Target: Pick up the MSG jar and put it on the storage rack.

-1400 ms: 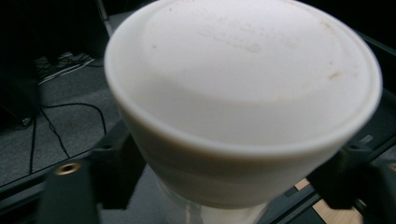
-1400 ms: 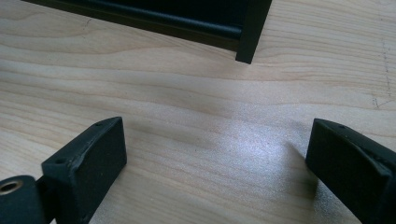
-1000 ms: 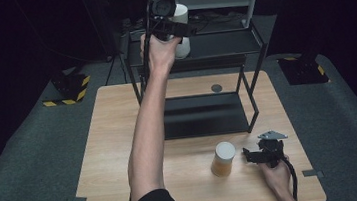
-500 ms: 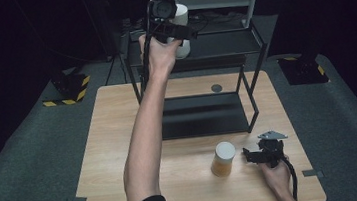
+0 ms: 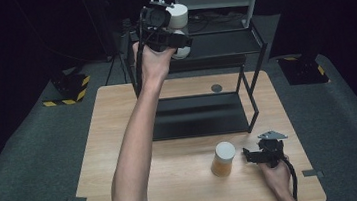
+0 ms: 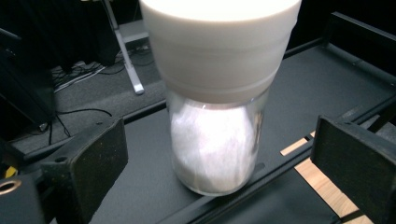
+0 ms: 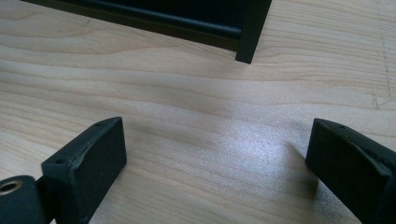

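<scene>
Straddling white-lidded jar point(image 6: 215, 126), lid top cut off, gripper point(image 6: 219, 163) wide

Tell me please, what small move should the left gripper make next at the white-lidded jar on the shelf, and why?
Probably draw the left gripper straight back. Its jaws stand wide open, clear of the jar on both sides, and the jar stands upright near the front edge of the black shelf, so it seems already placed.

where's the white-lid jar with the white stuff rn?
White-lidded jar stands on the black rack's upper shelf at the table's far side, between the left tongs' open jaws, untouched.
</scene>
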A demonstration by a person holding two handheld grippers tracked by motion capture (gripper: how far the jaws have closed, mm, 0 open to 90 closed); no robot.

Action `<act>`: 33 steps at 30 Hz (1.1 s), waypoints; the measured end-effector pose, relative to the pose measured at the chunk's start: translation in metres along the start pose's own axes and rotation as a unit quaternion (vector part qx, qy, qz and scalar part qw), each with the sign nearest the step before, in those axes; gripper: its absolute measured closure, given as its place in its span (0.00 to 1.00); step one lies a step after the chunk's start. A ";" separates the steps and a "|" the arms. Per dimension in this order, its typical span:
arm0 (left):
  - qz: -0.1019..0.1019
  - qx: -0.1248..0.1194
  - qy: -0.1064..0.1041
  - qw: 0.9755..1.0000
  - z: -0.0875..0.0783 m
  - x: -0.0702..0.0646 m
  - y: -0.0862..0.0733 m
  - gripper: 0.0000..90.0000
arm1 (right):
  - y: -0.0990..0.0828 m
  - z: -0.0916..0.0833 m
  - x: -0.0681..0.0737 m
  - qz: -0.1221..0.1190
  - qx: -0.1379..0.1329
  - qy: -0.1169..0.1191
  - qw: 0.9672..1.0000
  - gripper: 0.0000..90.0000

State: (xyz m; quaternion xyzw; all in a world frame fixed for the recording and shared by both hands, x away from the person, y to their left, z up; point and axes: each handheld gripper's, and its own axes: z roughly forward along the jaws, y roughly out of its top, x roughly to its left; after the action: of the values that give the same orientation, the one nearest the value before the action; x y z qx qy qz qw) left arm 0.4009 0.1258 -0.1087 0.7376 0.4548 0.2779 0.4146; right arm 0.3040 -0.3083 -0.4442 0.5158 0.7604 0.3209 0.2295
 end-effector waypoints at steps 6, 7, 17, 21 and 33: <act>0.003 0.001 -0.003 1.000 -0.005 0.002 -0.008 0.05 | 0.000 0.000 0.000 0.000 0.000 0.000 1.000 0.05; 0.003 0.001 -0.003 1.000 -0.006 0.002 -0.009 0.05 | 0.000 0.000 0.000 0.000 0.000 0.000 1.000 0.05; 0.020 0.007 -0.015 1.000 -0.013 0.003 -0.019 0.05 | 0.000 0.000 0.000 0.000 -0.001 0.000 1.000 0.05; 0.026 0.006 -0.022 0.999 -0.017 0.002 -0.026 0.05 | 0.000 0.000 0.000 0.000 -0.001 0.000 1.000 0.05; 0.051 0.009 -0.034 0.998 -0.026 -0.003 -0.046 0.05 | 0.000 0.000 0.000 0.000 -0.001 0.000 1.000 0.05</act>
State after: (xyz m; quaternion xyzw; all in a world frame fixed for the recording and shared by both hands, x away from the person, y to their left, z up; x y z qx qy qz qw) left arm 0.3592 0.1438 -0.1357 0.7728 0.4044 0.2691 0.4084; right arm 0.3039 -0.3082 -0.4444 0.5158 0.7600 0.3217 0.2299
